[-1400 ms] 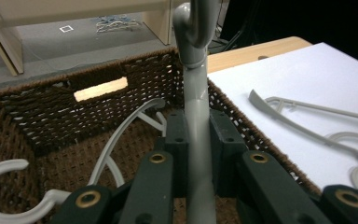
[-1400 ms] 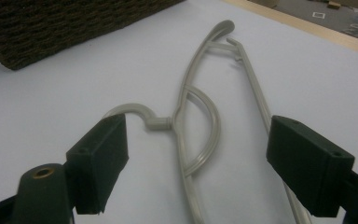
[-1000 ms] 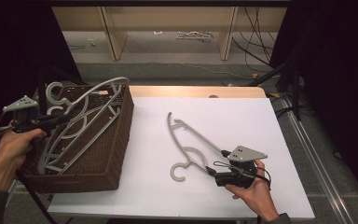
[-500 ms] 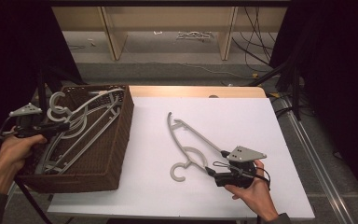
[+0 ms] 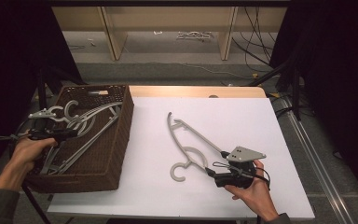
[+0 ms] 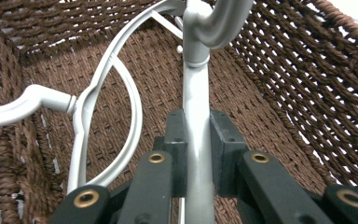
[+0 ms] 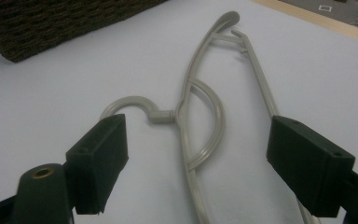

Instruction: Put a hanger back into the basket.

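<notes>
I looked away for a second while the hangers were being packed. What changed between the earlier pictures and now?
The left gripper, shut on a grey hanger, has sunk with it deeper into the wicker basket, so the hanger no longer juts above the rim. The right gripper stayed open beside the hanger on the table, which did not move.

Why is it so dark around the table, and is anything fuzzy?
High view: light falls on the white table, while the sides go black. Left gripper view: the hanger clamped in the jaws is sharp, its hook at the top blurry. Right gripper view: the black pads look soft, the flat hanger clearer.
</notes>
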The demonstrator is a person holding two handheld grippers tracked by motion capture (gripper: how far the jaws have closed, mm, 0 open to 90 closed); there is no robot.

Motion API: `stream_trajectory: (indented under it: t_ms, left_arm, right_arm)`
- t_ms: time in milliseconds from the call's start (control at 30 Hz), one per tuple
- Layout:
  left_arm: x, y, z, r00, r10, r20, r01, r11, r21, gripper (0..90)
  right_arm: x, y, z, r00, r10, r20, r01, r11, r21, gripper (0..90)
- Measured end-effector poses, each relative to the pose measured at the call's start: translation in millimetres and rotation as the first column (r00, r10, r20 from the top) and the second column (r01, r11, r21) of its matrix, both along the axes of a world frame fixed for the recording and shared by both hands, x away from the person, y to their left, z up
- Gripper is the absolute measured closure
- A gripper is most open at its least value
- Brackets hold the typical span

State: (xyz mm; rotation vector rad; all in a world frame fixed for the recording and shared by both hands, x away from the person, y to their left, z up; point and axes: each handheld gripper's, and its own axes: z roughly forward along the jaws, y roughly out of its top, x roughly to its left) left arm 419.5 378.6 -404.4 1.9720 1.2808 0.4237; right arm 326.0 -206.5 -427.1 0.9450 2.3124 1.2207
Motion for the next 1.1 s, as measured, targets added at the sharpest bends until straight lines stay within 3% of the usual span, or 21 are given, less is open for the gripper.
stream_trajectory:
  t_ms: [33, 100, 267, 433, 567, 667, 733, 833, 867, 933, 1100]
  left_arm:
    - [0.0, 2.3, 0.8, 0.9998, -0.014, -0.012, 0.015, 0.999, 0.041, 78.3]
    - [0.3, 2.4, 0.9, 0.9998, 0.001, -0.02, 0.0, 0.9982, 0.061, 77.8]
    - [1.9, 3.3, -2.9, 0.9991, 0.043, -0.005, -0.042, 0.9968, 0.068, 76.5]
    - [2.0, 5.3, -3.4, 0.9973, 0.067, -0.03, -0.063, 0.9932, 0.098, 71.2]
    - [0.7, 7.8, -3.6, 0.9929, 0.111, -0.041, -0.108, 0.9912, 0.076, 64.7]
    - [-0.3, 9.5, -1.3, 0.9842, 0.176, -0.025, -0.174, 0.9829, 0.061, 54.5]
    - [-1.3, 12.7, 1.7, 0.9817, 0.189, -0.025, -0.187, 0.9799, 0.071, 49.9]
    - [-3.1, 11.1, 5.8, 0.9738, 0.227, -0.004, -0.227, 0.9731, 0.038, 41.6]
    - [-4.7, 12.2, 9.4, 0.977, 0.213, -0.009, -0.212, 0.9751, 0.065, 40.8]
    - [-6.8, 11.1, 13.8, 0.9766, 0.215, 0.006, -0.215, 0.9742, 0.069, 39.7]
    - [-14.7, 4.3, 25.2, 0.9747, 0.215, 0.06, -0.217, 0.9759, 0.024, 34.8]
  right_arm:
    - [0.0, 0.1, 0.0, 1.0, 0.001, 0.0, -0.001, 1.0, -0.001, 21.5]
    - [0.0, -0.1, 0.0, 1.0, 0.001, 0.0, -0.001, 1.0, 0.0, 21.5]
    - [0.2, -0.4, 0.0, 1.0, 0.002, 0.002, -0.002, 1.0, 0.0, 21.4]
    - [0.3, -0.5, -0.1, 1.0, 0.002, 0.002, -0.002, 1.0, 0.001, 21.4]
    - [0.4, -0.3, -0.2, 1.0, 0.003, 0.002, -0.003, 1.0, 0.001, 21.4]
    - [0.8, -0.3, -0.9, 1.0, 0.005, -0.003, -0.005, 1.0, -0.003, 21.3]
    - [0.7, -0.1, -1.1, 1.0, 0.006, -0.004, -0.006, 1.0, -0.004, 21.4]
    - [-0.1, 0.3, 0.0, 1.0, 0.002, -0.005, -0.002, 1.0, 0.0, 21.4]
    - [0.0, 0.2, 0.1, 1.0, 0.002, -0.004, -0.002, 1.0, 0.0, 21.4]
    - [0.2, 0.1, -0.3, 1.0, 0.001, -0.004, -0.001, 1.0, 0.0, 21.3]
    - [0.4, 0.5, -1.4, 1.0, -0.001, -0.004, 0.001, 1.0, 0.001, 21.3]
